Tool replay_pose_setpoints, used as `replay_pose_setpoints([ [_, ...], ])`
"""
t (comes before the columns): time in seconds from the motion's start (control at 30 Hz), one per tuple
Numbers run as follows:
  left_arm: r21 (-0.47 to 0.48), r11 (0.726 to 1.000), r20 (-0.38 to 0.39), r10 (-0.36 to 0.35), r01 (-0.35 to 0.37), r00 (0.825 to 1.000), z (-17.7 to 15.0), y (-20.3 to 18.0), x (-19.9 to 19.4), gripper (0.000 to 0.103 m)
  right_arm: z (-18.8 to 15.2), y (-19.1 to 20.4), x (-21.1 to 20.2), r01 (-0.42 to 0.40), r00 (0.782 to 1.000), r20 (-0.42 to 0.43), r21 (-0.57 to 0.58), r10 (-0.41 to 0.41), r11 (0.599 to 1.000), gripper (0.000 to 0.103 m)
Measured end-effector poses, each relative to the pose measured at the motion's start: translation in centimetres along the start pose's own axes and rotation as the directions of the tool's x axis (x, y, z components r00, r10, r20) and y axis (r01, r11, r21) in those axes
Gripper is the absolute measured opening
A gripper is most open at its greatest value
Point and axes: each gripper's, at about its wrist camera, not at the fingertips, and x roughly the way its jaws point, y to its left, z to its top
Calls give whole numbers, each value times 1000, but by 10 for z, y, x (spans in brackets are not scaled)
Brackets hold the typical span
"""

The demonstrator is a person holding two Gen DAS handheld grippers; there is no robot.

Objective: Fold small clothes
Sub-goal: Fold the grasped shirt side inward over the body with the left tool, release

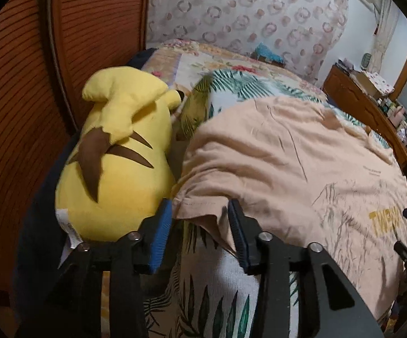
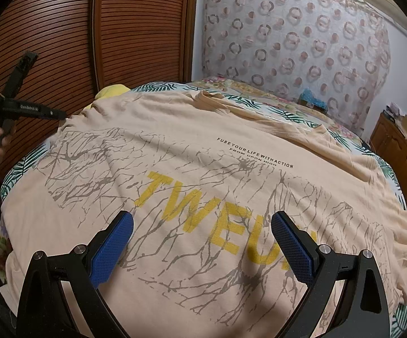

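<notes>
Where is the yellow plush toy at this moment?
In the left wrist view the yellow plush toy with brown stripes lies on the bed's left edge, between the slatted wooden wardrobe door and the peach printed T-shirt, beside the shirt's left edge.

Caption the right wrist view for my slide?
Open right gripper hovers over peach T-shirt spread on the bed.
</notes>
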Motion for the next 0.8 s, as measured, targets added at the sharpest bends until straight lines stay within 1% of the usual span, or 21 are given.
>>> replay_pose_setpoints([
  [0.03,3,1000,-18,-18,18,1000,-1,-1,5,26,0,0,0,0,1000,0,0,0,1000,99],
  [0.07,1,999,-9,-38,38,999,-1,-1,5,16,0,0,0,0,1000,-1,-1,0,1000,99],
  [0.1,3,999,-6,-42,42,999,-1,-2,4,13,0,0,0,0,1000,-2,-2,0,1000,99],
  [0.13,8,1000,-2,-29,29,1000,0,-3,3,6,0,0,0,1,1000,-4,-4,-1,1000,99],
  [0.3,86,996,64,31,-36,998,5,-23,-19,5,0,1,0,2,1000,-1,-3,-2,1000,99],
  [0.33,95,995,75,29,-36,997,7,-27,-24,5,0,0,0,0,1000,-1,-2,0,1000,99],
  [0.47,135,991,111,-8,-7,994,19,-50,-40,5,-1,-1,0,-3,1000,0,1,3,1000,99],
  [0.57,190,981,125,-60,35,990,28,-82,-48,5,-2,-2,0,-3,1000,2,2,3,1000,99],
  [0.7,271,958,107,-130,97,986,37,-132,-47,5,-2,-2,3,-2,1000,-11,-2,2,1000,95],
  [0.8,314,941,88,-162,127,983,37,-162,-46,5,-2,-2,3,-1,1000,-11,0,1,1000,95],
])
